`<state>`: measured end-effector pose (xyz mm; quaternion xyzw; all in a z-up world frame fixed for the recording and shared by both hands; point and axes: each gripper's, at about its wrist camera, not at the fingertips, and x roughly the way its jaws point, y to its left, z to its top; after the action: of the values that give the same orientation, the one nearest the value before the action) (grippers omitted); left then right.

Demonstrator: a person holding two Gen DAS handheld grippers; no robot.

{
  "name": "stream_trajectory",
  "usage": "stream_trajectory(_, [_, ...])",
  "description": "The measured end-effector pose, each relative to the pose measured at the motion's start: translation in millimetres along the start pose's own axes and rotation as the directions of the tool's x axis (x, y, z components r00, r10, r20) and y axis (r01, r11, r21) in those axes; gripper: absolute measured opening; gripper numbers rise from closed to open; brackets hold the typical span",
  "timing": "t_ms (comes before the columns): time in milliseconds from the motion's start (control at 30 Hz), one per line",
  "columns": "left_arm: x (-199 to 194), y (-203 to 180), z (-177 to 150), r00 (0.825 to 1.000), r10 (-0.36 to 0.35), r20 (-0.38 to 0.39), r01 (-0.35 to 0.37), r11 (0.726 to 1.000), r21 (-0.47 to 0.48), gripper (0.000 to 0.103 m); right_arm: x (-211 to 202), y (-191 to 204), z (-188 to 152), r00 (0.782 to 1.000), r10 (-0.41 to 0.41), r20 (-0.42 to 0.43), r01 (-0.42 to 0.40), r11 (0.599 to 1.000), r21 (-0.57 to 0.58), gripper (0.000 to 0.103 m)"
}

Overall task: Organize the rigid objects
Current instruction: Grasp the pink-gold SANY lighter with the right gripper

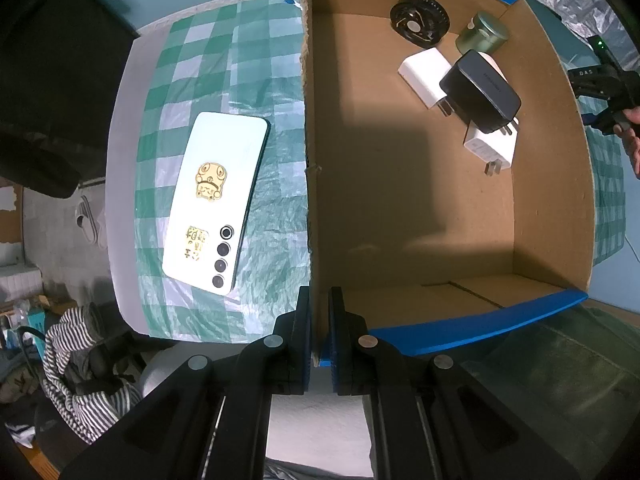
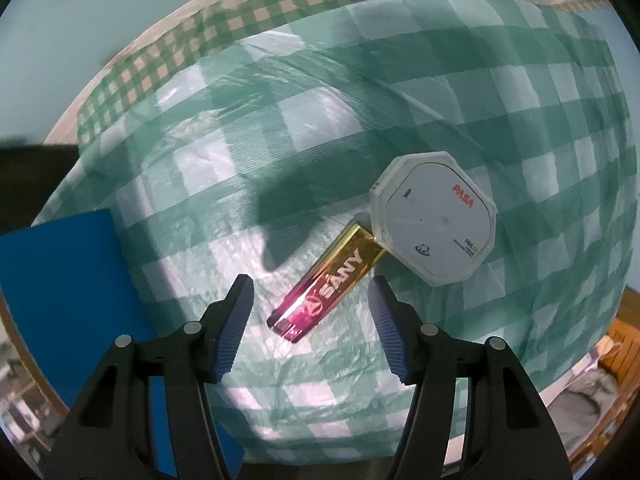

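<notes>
My left gripper [image 1: 319, 300] is shut on the near-left wall of an open cardboard box [image 1: 310, 208]. Inside the box lie a black charger [image 1: 482, 90], two white chargers [image 1: 426, 74], a green round tin [image 1: 484, 34] and a black round disc [image 1: 420, 20]. A white phone [image 1: 218, 196] lies face down on the checked cloth left of the box. My right gripper [image 2: 312, 296] is open, low over a pink-and-gold bar marked SANY [image 2: 330, 280]. A white octagonal case [image 2: 434, 216] touches the bar's far end.
A green-and-white checked cloth [image 2: 280, 140] covers the table. The box's blue outer side [image 2: 60, 280] stands at the left of the right wrist view. The other gripper and a hand [image 1: 616, 92] show beyond the box's right wall. Clothes and clutter [image 1: 76, 360] lie below the table's edge.
</notes>
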<state>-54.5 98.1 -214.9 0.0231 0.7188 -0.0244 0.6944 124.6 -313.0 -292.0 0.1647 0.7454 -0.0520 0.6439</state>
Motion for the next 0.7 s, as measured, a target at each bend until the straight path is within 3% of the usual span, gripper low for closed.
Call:
stream_trajectory(67, [0.5, 0.6, -0.2, 1.0, 0.001, -0.003, -0.001, 1.0, -0.001, 0.006, 2.8, -1.4, 1.0, 1.0, 0.002, 0.007, -0.002, 1.0, 0.015, 0.06])
stream_trajectory(267, [1.3, 0.9, -1.1, 1.0, 0.0, -0.005, 0.0, 1.0, -0.002, 0.006, 5.2, 0.5, -6.0, 0.998, -0.06, 0.034, 0.061, 0.998, -0.014, 0.041])
stream_trajectory(533, [1.8, -0.8, 0.4, 1.0, 0.001, -0.006, -0.001, 1.0, 0.008, 0.006, 7.0, 13.9, -20.7, 0.993, -0.104, 0.049, 0.113, 0.962, -0.25, 0.023])
stream_trajectory(700, [1.2, -1.0, 0.7, 1.0, 0.0, -0.005, 0.0, 1.0, 0.009, 0.007, 9.2, 21.8, -36.3, 0.993, -0.106, 0.061, 0.122, 0.9, -0.418, 0.023])
